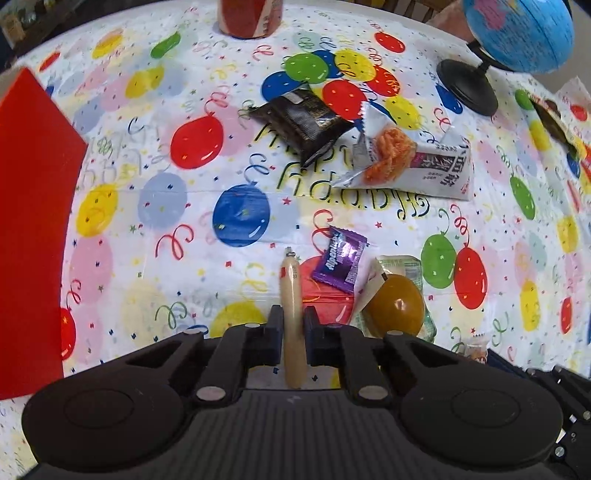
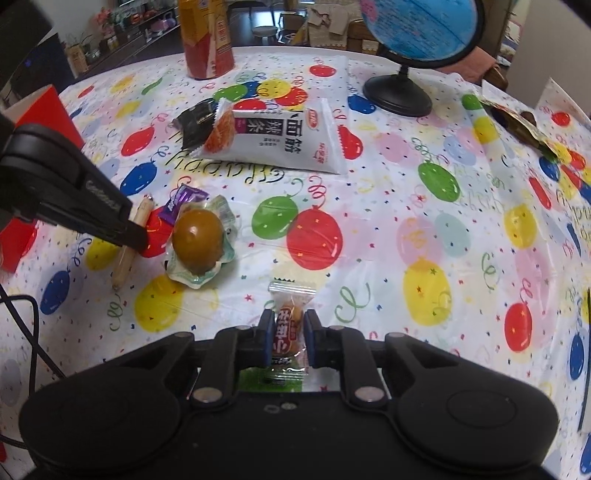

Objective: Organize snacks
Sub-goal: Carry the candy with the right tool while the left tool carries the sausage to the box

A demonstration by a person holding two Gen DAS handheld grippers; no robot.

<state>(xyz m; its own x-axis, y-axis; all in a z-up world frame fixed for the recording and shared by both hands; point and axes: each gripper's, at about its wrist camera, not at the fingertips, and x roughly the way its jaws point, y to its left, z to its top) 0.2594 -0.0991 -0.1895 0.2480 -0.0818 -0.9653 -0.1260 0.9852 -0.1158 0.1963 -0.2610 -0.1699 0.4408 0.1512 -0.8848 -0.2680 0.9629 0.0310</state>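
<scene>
Now | my left tongs (image 1: 291,325) clenched on sausage stick (image 1: 291,295) mid-length, low on the tabletop (image 1: 221,155): light, slick, bendy | my right tongs (image 2: 290,328) clenched on wrapped candy (image 2: 290,325): light, crinkly film, grip its middle

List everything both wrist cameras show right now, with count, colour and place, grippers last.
sausage stick: one, beige, between the left gripper's fingers
small candy: one, clear wrapper with red label, between the right gripper's fingers
packed egg: one, brown, beside the sausage stick
purple sweet: one, next to the packed egg
white snack bag: one, table centre
black packet: one, partly under the white snack bag
can: one, red and yellow, far edge
globe: one, blue, black stand, far right
red box: one, far left
tablecloth: one, balloon print
left gripper: black, shut on sausage stick
right gripper: black, shut on small candy
</scene>
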